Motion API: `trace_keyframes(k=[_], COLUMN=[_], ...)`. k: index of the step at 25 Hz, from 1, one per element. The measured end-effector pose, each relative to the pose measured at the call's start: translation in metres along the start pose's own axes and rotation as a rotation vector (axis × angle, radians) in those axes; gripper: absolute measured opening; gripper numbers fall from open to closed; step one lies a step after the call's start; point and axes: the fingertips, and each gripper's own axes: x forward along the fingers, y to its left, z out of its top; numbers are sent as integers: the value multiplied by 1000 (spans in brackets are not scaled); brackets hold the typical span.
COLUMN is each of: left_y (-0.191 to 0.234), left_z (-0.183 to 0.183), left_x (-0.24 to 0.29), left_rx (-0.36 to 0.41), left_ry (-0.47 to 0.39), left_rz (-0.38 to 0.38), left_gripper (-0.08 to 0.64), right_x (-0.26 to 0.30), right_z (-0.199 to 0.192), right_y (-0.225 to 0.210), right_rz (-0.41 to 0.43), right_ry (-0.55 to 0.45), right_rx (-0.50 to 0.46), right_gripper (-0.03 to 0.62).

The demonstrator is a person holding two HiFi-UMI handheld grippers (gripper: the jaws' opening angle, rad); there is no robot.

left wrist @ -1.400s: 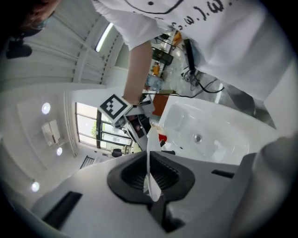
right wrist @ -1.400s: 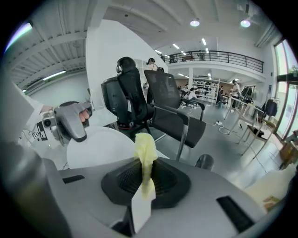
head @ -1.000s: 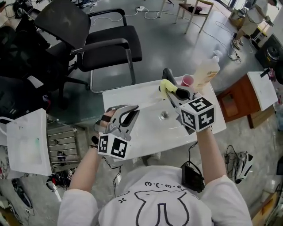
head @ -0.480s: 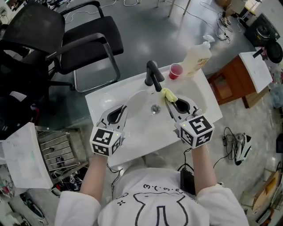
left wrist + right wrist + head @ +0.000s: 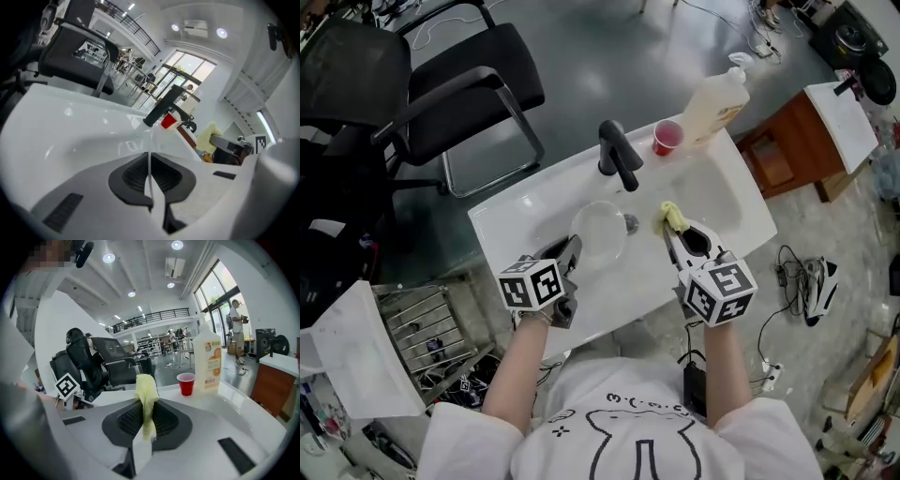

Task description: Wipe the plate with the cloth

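A clear round plate (image 5: 600, 232) hangs over the white sink (image 5: 727, 202), just in front of the black faucet (image 5: 619, 155). My left gripper (image 5: 575, 249) is shut on its near left rim. In the left gripper view the plate (image 5: 150, 157) shows edge-on as a thin line pinched between the pads. My right gripper (image 5: 669, 231) is shut on a yellow cloth (image 5: 673, 217), which sticks up past the fingertips a little right of the plate and apart from it. In the right gripper view the cloth (image 5: 146, 399) stands up between the shut jaws.
A red cup (image 5: 667, 137) and a large soap bottle (image 5: 714, 101) stand on the sink's far rim. A black office chair (image 5: 441, 84) is behind the sink. A wooden cabinet (image 5: 787, 159) is at the right, a wire rack (image 5: 431, 323) and a white board (image 5: 356, 352) at the left.
Both grippers have come down toward the sink. The left one has rolled, so the plate now lies flatter over the basin. The cloth has moved nearer to me, away from the faucet.
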Motion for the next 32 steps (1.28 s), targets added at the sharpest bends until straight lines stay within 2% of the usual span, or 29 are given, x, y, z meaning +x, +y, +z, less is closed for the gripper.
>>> trace_keyframes(k=[4, 11, 17, 20, 25, 29, 32], left_y=[11, 35, 48, 62, 80, 84, 83], left_z=[-20, -48, -60, -69, -84, -88, -89], left_x=[24, 49, 60, 63, 69, 71, 72], left_rx=[-87, -229, -258, -262, -200, -208, -181], left_ry=[83, 153, 188, 222, 299, 324, 338], left_rz=[1, 21, 58, 145, 298, 346, 359], left_gripper=[19, 18, 20, 32, 79, 86, 91], right_x=[-3, -14, -20, -20, -18, -18, -17], right_z=[-19, -40, -49, -51, -49, -47, -47], right_y=[-5, -12, -17, -13, -6, -3, 0], right_rz=[-33, -83, -117, -118, -111, -106, -105], right_ry=[32, 61, 70, 73, 75, 77, 81], right_rx=[23, 48, 70, 69, 54, 40, 34], right_gripper=[51, 51, 51, 51, 51, 51, 51])
